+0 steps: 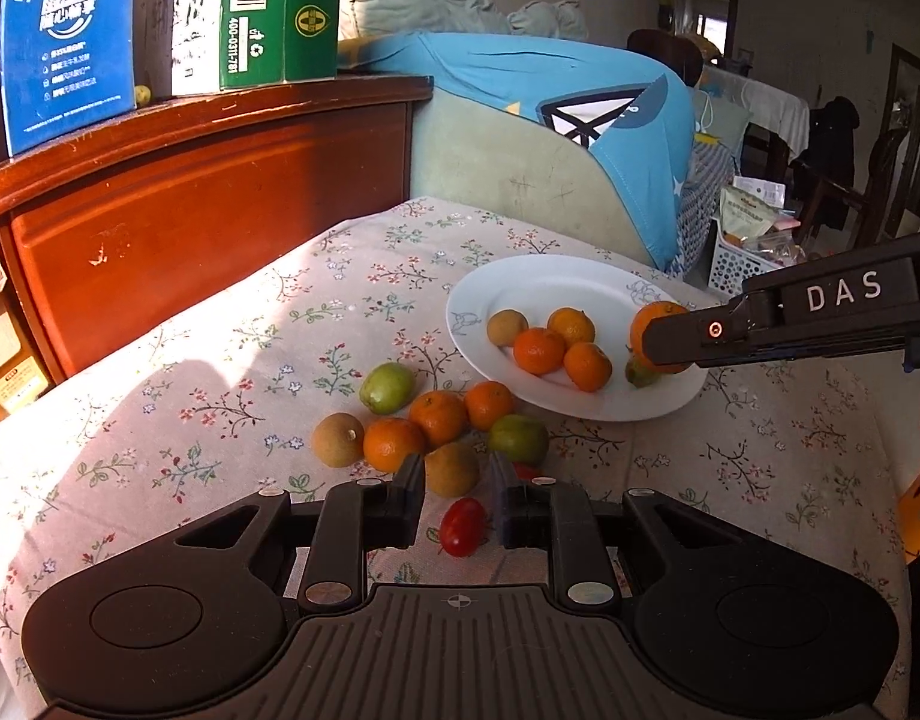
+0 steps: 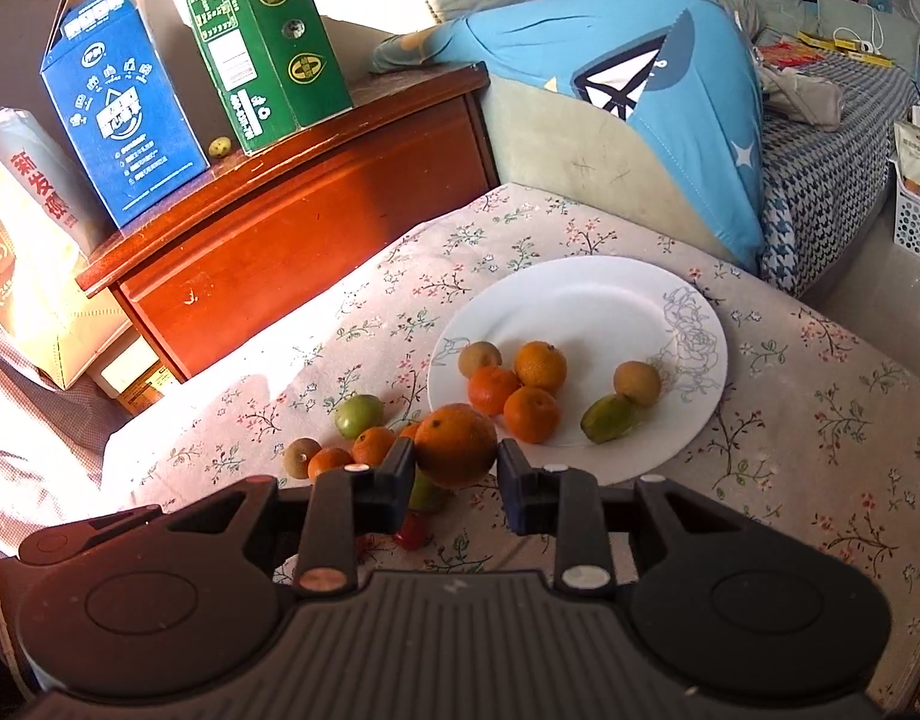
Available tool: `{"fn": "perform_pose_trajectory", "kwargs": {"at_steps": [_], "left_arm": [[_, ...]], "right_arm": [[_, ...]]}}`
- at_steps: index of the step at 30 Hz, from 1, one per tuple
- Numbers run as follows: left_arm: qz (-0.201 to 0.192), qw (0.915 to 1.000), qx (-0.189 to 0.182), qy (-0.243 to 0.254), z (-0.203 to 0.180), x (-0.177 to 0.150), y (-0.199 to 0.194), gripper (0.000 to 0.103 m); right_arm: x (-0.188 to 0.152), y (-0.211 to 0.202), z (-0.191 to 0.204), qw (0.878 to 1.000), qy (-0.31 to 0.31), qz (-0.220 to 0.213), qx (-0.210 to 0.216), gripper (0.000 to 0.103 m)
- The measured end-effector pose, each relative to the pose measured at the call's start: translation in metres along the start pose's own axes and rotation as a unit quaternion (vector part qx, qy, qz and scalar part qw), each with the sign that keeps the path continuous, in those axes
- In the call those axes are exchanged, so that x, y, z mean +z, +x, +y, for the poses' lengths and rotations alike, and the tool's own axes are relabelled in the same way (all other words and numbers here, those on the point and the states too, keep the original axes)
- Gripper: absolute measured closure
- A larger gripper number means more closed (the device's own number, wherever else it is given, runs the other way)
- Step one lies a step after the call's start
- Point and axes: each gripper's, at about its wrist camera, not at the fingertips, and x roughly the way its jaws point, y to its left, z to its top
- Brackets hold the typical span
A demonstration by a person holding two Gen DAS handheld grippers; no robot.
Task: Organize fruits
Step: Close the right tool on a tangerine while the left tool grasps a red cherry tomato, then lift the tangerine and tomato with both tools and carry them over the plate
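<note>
A white plate [image 1: 550,282] [image 2: 580,300] on the flowered cloth holds three mandarins, two brown fruits and a green one [image 2: 610,417]. In front of it lies a loose pile: mandarins [image 1: 439,417], green fruits [image 1: 388,387], brown fruits [image 1: 337,438]. My right gripper [image 2: 454,456] [image 1: 661,342] is shut on a mandarin [image 2: 456,444] [image 1: 652,318], held in the air at the plate's near rim. My left gripper [image 1: 457,471] hangs over the pile with its jaws almost together. A cherry tomato [image 1: 463,525] shows in the narrow gap, with cloth visible beside it. A second tomato [image 2: 412,531] lies by a green fruit.
A red-brown wooden cabinet [image 1: 190,180] stands at the left with a blue carton [image 1: 64,42] and a green carton [image 1: 280,12] on top. Behind the table is a sofa under a blue cloth [image 1: 580,90]. A white basket [image 1: 736,264] sits on the floor at right.
</note>
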Motion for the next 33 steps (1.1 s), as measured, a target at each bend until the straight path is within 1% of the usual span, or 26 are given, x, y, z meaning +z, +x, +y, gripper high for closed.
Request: {"fn": "perform_pose_trajectory", "kwargs": {"at_steps": [4, 7, 11, 15, 18, 19, 20, 24, 27, 30, 31, 33], "left_arm": [[-0.006, 0.9999, 0.005, -0.013, 0.004, 0.000, -0.006, 0.082], [-0.003, 0.9998, 0.004, -0.019, 0.006, -0.001, -0.006, 0.082], [0.007, 0.9997, 0.004, -0.022, 0.007, -0.004, -0.002, 0.082], [0.012, 0.9995, 0.008, -0.028, 0.010, -0.007, 0.000, 0.082], [0.024, 0.9991, 0.006, -0.034, 0.011, -0.010, 0.005, 0.082], [0.032, 0.9989, 0.001, -0.034, 0.010, -0.011, 0.008, 0.082], [0.035, 0.9989, 0.001, -0.033, 0.009, -0.012, 0.010, 0.080], [0.049, 0.9984, 0.007, -0.026, 0.004, -0.015, 0.020, 0.079], [0.049, 0.9984, 0.009, -0.027, 0.003, -0.015, 0.026, 0.079], [0.050, 0.9985, 0.006, -0.021, 0.000, -0.016, 0.032, 0.079], [0.057, 0.9982, 0.003, -0.020, -0.002, -0.017, 0.035, 0.082], [0.053, 0.9985, 0.004, -0.014, -0.005, -0.018, 0.036, 0.084]], "right_arm": [[0.012, -0.017, -0.018, 1.000, 0.016, -0.020, -0.013, 0.073], [0.016, -0.023, -0.031, 0.999, 0.043, -0.026, -0.005, 0.073], [0.018, -0.021, -0.037, 0.997, 0.067, -0.022, 0.003, 0.073], [0.019, -0.021, -0.035, 0.998, 0.063, -0.025, 0.005, 0.073], [0.019, -0.020, -0.035, 0.998, 0.065, -0.024, 0.006, 0.073], [0.019, -0.019, -0.035, 0.997, 0.067, -0.023, 0.006, 0.073], [0.018, -0.018, -0.035, 0.997, 0.068, -0.021, 0.005, 0.073], [0.017, -0.016, -0.032, 0.998, 0.065, -0.017, 0.008, 0.073], [0.017, -0.014, -0.031, 0.998, 0.067, -0.016, 0.010, 0.073], [0.017, -0.012, -0.032, 0.997, 0.070, -0.011, 0.009, 0.073], [0.017, -0.012, -0.032, 0.997, 0.070, -0.011, 0.008, 0.073], [0.017, -0.011, -0.033, 0.997, 0.072, -0.009, 0.007, 0.073]]}}
